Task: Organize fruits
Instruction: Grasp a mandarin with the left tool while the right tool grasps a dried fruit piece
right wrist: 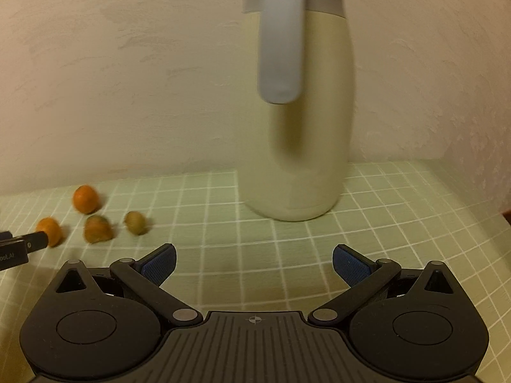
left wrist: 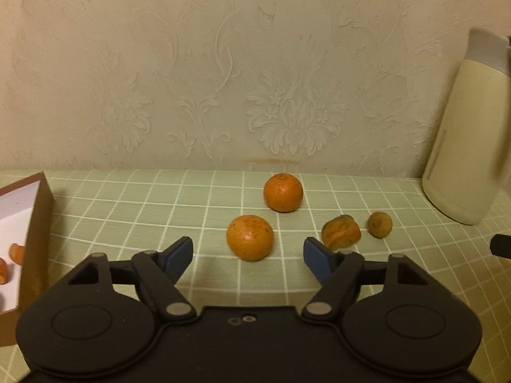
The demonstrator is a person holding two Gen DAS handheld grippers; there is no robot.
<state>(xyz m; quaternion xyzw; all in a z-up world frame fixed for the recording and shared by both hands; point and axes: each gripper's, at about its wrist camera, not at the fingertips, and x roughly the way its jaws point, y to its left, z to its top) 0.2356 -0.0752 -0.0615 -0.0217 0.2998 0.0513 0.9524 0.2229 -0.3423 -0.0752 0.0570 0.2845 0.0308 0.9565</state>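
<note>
A: State of tools?

B: Left gripper (left wrist: 248, 255): jaws moderately wide, empty. Right gripper (right wrist: 254, 263): wide, empty, facing the tall cream plastic jug (right wrist: 300, 111).

A: Target?

B: Nearer round orange fruit (left wrist: 250, 237), at twelve o'clock between the left fingertips. Centre it, close gently, then carry it to the brown cardboard box (left wrist: 36, 239) at nine o'clock.

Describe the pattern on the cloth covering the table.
The tablecloth is pale green with a grid of thin white lines, sharpest in the left wrist view.

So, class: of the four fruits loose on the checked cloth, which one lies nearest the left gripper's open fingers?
The front orange, lying just ahead between the left gripper fingers; the other three sit farther back or off right.
</note>
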